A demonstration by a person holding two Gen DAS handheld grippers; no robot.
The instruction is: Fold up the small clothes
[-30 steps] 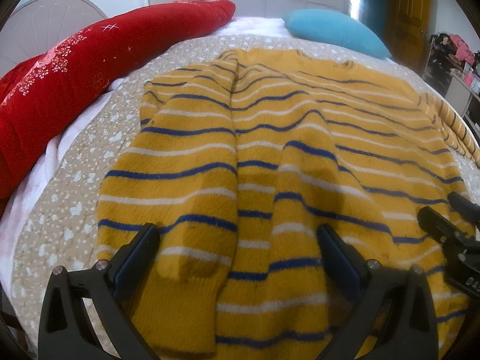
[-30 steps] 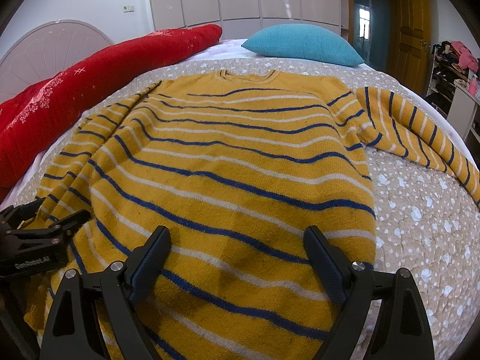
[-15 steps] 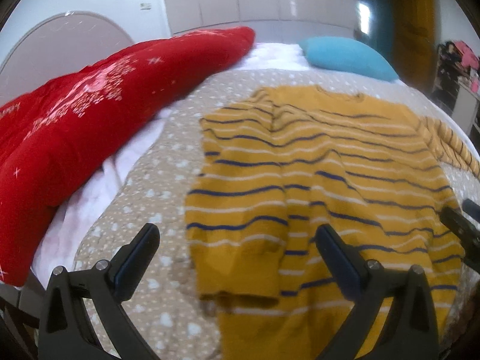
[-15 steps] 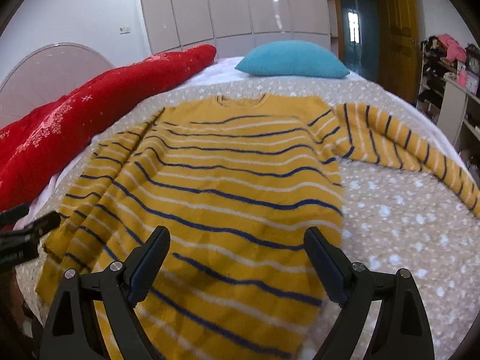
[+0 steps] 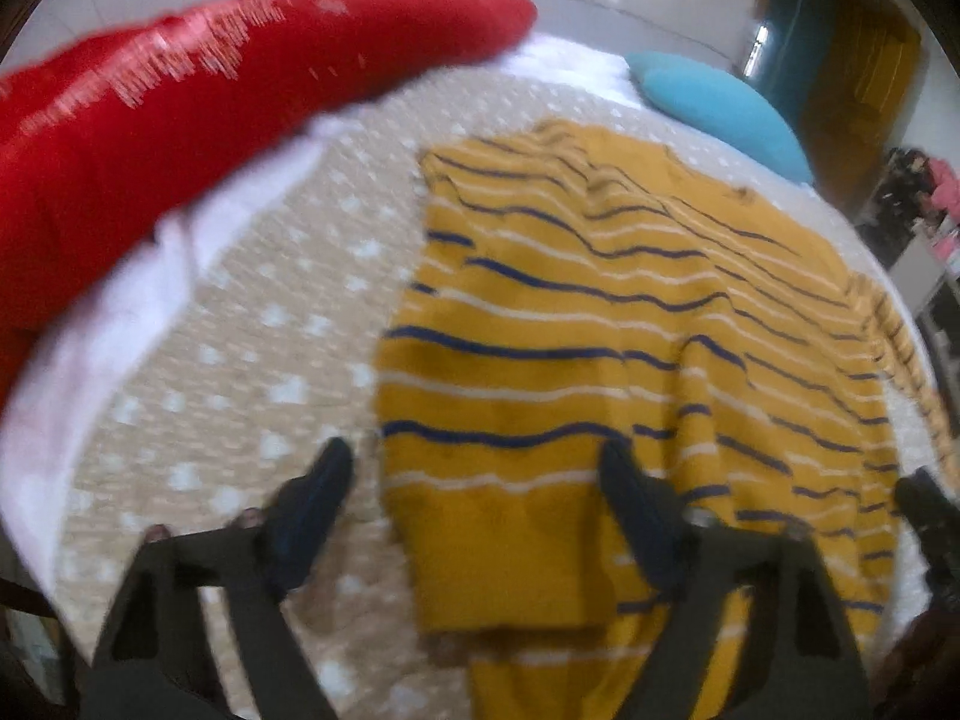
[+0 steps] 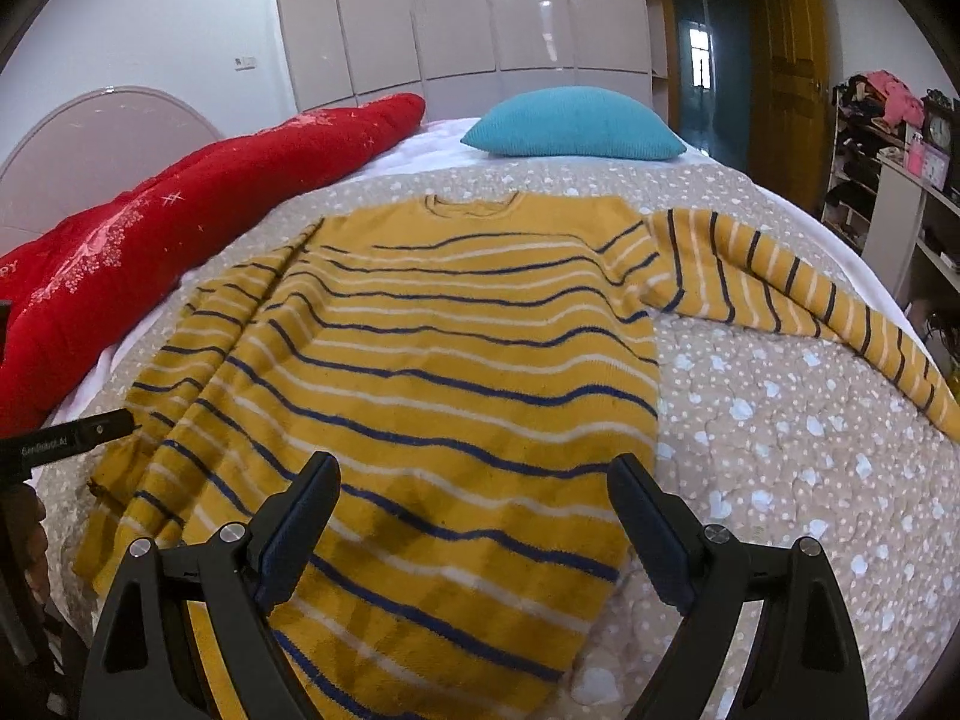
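Observation:
A yellow sweater (image 6: 456, 360) with blue and white stripes lies flat on the bed, collar at the far end. Its left sleeve is folded in over the body (image 5: 498, 420). Its right sleeve (image 6: 792, 300) lies stretched out to the right. My left gripper (image 5: 474, 480) is open and empty above the folded sleeve's cuff at the sweater's left edge; it also shows in the right wrist view (image 6: 66, 441). My right gripper (image 6: 474, 498) is open and empty above the sweater's lower hem; its tip shows in the left wrist view (image 5: 927, 504).
The bed has a beige spotted quilt (image 6: 780, 456). A long red pillow (image 6: 180, 222) lies along the left side. A blue pillow (image 6: 576, 123) sits at the head. Shelves with clutter (image 6: 888, 168) stand at the right, by a wooden door (image 6: 786, 60).
Both grippers have pulled back and up from the sweater. The left one has swung to the left, towards the red pillow. The sweater lies as before.

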